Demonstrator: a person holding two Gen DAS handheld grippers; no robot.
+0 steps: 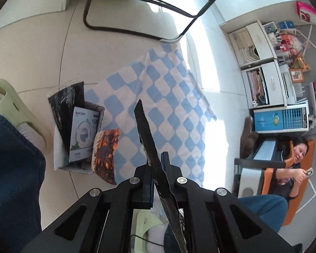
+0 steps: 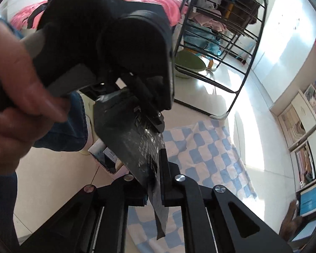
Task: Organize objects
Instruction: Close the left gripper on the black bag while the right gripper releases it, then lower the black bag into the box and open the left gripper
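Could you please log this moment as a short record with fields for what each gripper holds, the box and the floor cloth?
left gripper: shut on black packet, seen edge-on
right gripper: jaws apart, the same black packet between them; contact with the pads unclear
handover: left gripper's fingers clamp the packet's upper part
cardboard box: on the floor, holds a white-blue packet and a dark packet
orange packet: leaning at the box's side
checkered cloth: blue and white, spread on the floor
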